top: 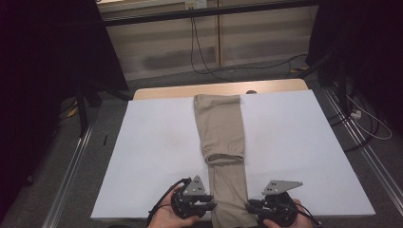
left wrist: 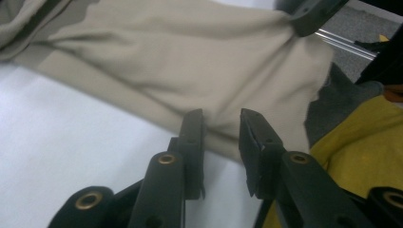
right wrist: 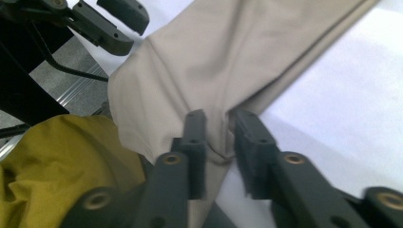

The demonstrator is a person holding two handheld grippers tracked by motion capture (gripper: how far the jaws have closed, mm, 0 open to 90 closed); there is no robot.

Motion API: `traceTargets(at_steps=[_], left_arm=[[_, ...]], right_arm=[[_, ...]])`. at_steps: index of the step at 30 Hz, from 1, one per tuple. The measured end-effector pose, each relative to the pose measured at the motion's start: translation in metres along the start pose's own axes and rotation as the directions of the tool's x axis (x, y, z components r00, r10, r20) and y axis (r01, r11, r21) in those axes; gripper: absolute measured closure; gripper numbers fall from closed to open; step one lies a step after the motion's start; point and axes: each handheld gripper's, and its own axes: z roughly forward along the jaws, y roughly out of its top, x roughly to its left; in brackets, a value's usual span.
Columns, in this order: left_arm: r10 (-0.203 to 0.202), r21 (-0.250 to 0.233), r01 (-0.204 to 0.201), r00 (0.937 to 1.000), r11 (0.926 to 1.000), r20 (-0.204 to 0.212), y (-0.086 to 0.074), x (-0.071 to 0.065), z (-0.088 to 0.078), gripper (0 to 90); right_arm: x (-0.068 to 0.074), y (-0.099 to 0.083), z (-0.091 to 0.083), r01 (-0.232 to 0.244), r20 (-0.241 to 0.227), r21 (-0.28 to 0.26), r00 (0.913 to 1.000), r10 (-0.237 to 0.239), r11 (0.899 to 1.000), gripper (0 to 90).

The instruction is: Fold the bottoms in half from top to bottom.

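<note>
Squarely down the middle of the white tabletop lies a pair of beige trousers, folded lengthwise into one long narrow strip that runs from 12 o'clock to 6 o'clock. A curved hem edge crosses the strip below its middle, where one layer ends on top of another, and the near end droops over the tabletop's 6 o'clock edge. The cloth is plain, matte and softly creased.

The left hand-held gripper sits at the strip's 9 o'clock side near that edge, its jaws parted with a fold of cloth between them, not visibly pinched. The right hand-held gripper is at the 3 o'clock side, jaws likewise apart over the fabric's edge.
</note>
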Motion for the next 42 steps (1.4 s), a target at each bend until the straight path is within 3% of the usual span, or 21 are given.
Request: traceTargets(at_steps=[1,3,9,11,14,17,19,21,24,27,29,31,33,35,38,42], left_arm=[[0.018,0.0,-0.018,0.9998,0.9998,0.013,0.002,-0.002,0.001,68.5],[0.033,0.0,-0.033,0.9992,0.9995,0.021,0.003,-0.006,0.002,69.8],[0.01,0.027,-0.011,0.9996,0.9996,0.028,0.0,-0.003,0.01,64.3],[0.005,0.041,-0.006,0.9996,0.9992,0.027,0.0,-0.003,0.01,59.9],[0.004,0.043,-0.006,0.9992,0.9991,0.038,-0.001,-0.005,0.01,59.3],[0.052,0.047,-0.053,0.9981,0.9975,0.033,0.0,-0.013,0.012,65.2],[0.081,0.058,-0.081,0.9967,0.995,0.008,0.001,-0.017,0.013,70.3],[0.096,0.064,-0.097,0.9951,0.9932,0.023,0.001,-0.018,0.012,83.5],[0.084,0.079,-0.085,0.9963,0.9932,0.018,0.001,-0.017,0.008,88.0],[0.024,0.071,-0.028,0.9983,0.9971,0.052,-0.001,-0.013,0.002,87.2],[-0.012,0.081,0.006,0.9967,0.9967,0.08,-0.003,-0.011,0.0,81.3],[-0.028,0.065,0.026,0.9988,0.9976,0.039,-0.005,-0.01,-0.004,70.5],[-0.034,0.034,0.034,0.9994,0.9989,-0.001,-0.001,-0.001,-0.009,60.1],[-0.053,-0.012,0.053,0.9979,0.9985,-0.038,0.004,0.012,-0.012,58.5],[-0.075,-0.054,0.068,0.9874,0.9962,-0.139,0.014,0.042,-0.009,54.7],[-0.16,-0.11,0.141,0.9688,0.984,-0.19,0.025,0.078,0.003,50.6]], right_arm=[[0.001,0.001,0.001,-0.002,-0.001,0.003,1.0,0.002,1.0,70.3],[0.002,0.0,0.003,0.009,-0.037,0.026,0.9993,-0.008,1.0,75.5],[0.013,-0.007,0.002,0.022,-0.075,0.05,0.997,-0.018,0.998,83.0],[0.014,-0.007,0.001,0.02,-0.072,0.049,0.9973,-0.017,0.999,80.9],[0.007,-0.003,-0.003,0.012,-0.037,0.013,0.9992,-0.011,1.0,68.9],[-0.001,0.005,-0.005,0.01,-0.018,-0.027,0.9998,-0.011,1.0,63.4],[-0.008,0.012,-0.003,0.014,0.001,-0.043,0.9999,-0.014,0.999,62.0],[-0.014,0.02,0.0,0.036,0.013,-0.057,0.9993,-0.036,0.998,60.9],[-0.023,0.034,0.006,0.057,0.029,-0.075,0.998,-0.055,0.996,60.5],[-0.031,0.047,0.011,0.077,0.053,-0.083,0.996,-0.073,0.994,56.3],[-0.036,0.057,0.016,0.09,0.074,-0.094,0.9938,-0.083,0.992,53.4],[-0.042,0.067,0.021,0.1,0.089,-0.101,0.9919,-0.091,0.99,51.8],[-0.049,0.077,0.026,0.121,0.117,-0.102,0.9871,-0.109,0.987,48.3],[-0.056,0.086,0.032,0.129,0.122,-0.117,0.9859,-0.115,0.985,48.1],[-0.066,0.095,0.042,0.152,0.138,-0.11,0.9811,-0.136,0.982,45.0],[-0.071,0.1,0.053,0.196,0.15,-0.102,0.9722,-0.18,0.975,40.2]])
